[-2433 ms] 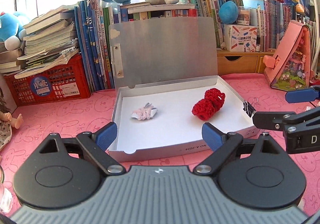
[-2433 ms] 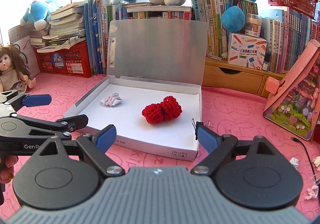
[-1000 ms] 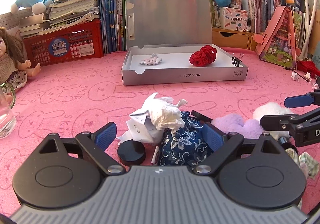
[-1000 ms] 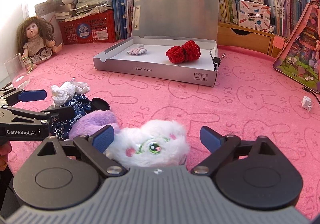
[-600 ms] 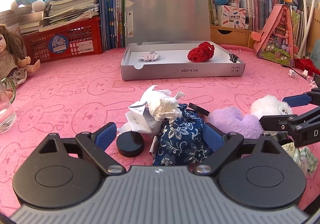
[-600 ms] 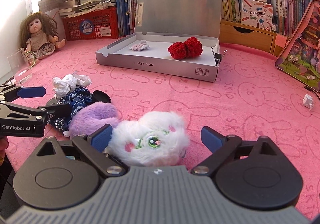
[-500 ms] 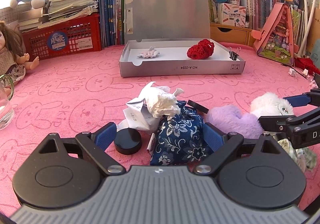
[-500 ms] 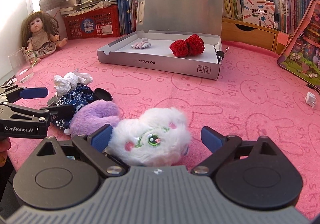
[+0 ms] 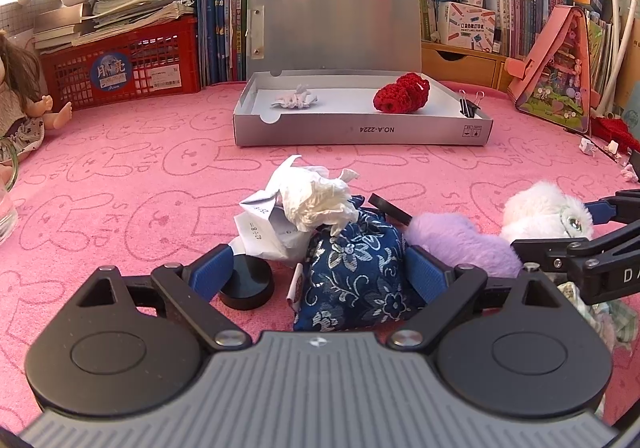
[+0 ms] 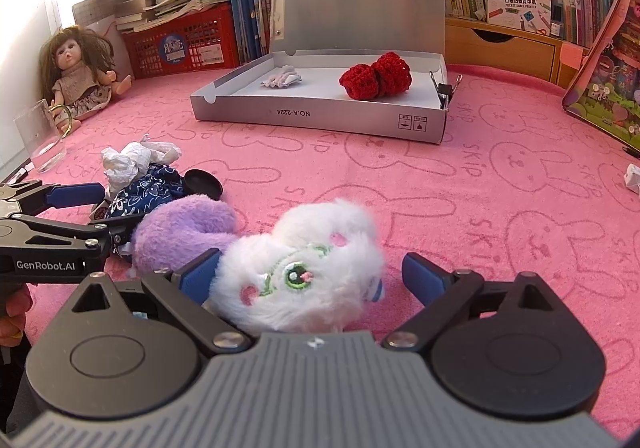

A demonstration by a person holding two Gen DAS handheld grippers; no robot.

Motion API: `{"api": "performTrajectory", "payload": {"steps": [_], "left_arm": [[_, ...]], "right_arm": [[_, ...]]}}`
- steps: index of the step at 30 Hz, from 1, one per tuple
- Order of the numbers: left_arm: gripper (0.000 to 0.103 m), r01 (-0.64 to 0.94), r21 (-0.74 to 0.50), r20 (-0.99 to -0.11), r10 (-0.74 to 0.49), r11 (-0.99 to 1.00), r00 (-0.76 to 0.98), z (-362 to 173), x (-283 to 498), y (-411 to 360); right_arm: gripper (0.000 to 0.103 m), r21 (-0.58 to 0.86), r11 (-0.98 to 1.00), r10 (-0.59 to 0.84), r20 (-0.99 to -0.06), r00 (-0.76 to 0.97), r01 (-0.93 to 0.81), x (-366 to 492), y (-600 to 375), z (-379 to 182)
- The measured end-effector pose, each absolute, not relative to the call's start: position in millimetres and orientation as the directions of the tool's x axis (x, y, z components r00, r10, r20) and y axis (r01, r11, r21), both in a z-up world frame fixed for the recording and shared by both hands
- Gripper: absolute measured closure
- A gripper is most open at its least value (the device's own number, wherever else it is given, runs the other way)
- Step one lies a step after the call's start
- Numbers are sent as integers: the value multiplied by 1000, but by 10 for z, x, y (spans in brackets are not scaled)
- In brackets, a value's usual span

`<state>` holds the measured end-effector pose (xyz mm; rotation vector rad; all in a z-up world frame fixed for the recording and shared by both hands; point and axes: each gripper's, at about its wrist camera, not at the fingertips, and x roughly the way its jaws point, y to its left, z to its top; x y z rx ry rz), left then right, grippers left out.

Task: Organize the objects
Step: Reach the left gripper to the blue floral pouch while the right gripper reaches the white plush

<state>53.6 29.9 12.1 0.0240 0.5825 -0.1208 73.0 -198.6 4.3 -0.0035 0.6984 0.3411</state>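
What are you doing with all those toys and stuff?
A person is tidying with two hand-held grippers. The left gripper is open around a blue flowered pouch, the right gripper open around a white fluffy toy. Neither is grabbed yet. The grey box behind already holds a red knitted thing.

Pink terry cloth (image 9: 120, 175) with rabbit print; grey matt cardboard box (image 9: 360, 129); red crochet yarn ball (image 9: 401, 93); navy brocade pouch (image 9: 354, 280); crumpled tissue paper (image 9: 316, 199); fluffy plush toy (image 10: 304, 268).

Bright daylight, window glare top left, fisheye-bent edges, sharp
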Motion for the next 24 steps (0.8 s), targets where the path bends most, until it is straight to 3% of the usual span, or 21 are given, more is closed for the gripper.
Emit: {"api": "performTrajectory", "payload": {"steps": [17,22,24], "left_arm": [[9,124,-11,-549,-110,992,829,131,547,300],[13,129,-13,-547,-115,992,829,140,548,294],[16,131,-9,-547,-114,991,829,153,548,278]], "right_arm": [[11,97,942,310,-625,716,-322,704,-1964,59],[19,134,933,342,-627,700,-335,702,-1982,67],[27,145,929,354,-624,696,-341,688,-1978,74]]}}
